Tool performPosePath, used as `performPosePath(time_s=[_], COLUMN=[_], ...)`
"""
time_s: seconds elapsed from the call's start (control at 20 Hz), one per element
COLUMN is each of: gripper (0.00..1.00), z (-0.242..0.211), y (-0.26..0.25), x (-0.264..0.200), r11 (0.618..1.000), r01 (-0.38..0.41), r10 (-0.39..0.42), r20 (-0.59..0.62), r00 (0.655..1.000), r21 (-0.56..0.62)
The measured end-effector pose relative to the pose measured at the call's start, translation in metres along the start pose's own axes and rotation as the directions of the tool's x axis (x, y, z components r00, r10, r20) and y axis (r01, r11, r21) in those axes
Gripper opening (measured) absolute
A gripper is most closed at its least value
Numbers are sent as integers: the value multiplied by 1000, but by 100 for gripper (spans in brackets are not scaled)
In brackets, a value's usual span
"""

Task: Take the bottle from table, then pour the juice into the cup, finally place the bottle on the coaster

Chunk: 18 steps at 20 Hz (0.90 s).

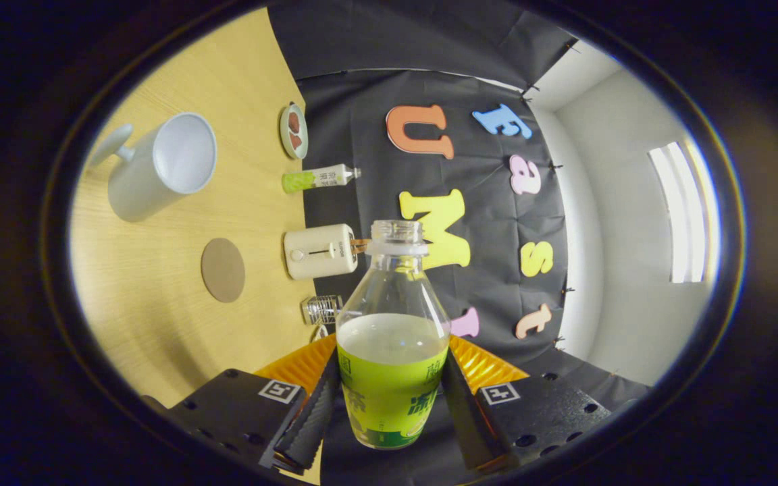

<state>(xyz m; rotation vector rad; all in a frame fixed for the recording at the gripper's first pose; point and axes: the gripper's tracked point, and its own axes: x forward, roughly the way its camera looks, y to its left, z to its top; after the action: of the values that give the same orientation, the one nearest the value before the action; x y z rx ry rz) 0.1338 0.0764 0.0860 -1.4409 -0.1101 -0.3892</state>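
Between the fingers: one bottle, uncapped, green label on its lower half, pale juice up to about the shoulder. We hold it in our gripper, both fingers closed against the labelled body, one on each side, so the grip sits low and the open neck stays free for pouring. The whole view is rolled on its side, table standing up like a wall, which we judge to mean the gripper is tipped well over with the bottle in it; the liquid has not reached the neck, so no pour has begun as far as we can tell

Beyond the fingers, on the wooden table:
- one white cup, handled, mouth wide and seemingly empty; well apart from the bottle's mouth, so we must carry the neck over its rim before tilting further
- one round brown coaster, bare, between cup and gripper; kept clear, we judge, as the bottle's final resting spot
- one cream toaster, near the table's far edge
- one second green-labelled bottle, capped, beside the toaster
- one small dish with something reddish on it
- one ridged clear glass, just past the toaster

Risk noted: an open neck spills early if tilted before reaching the cup
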Motion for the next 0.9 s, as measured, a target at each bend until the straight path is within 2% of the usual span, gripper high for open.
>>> performPosePath(time_s=[0.65, 0.9], gripper=[82, 82], z=[43, 58], y=[15, 13], x=[-5, -8], r11=[979, 958], r01=[2, 37], r10=[8, -16], r20=[50, 75], r00=[999, 997], r21=[-206, -283])
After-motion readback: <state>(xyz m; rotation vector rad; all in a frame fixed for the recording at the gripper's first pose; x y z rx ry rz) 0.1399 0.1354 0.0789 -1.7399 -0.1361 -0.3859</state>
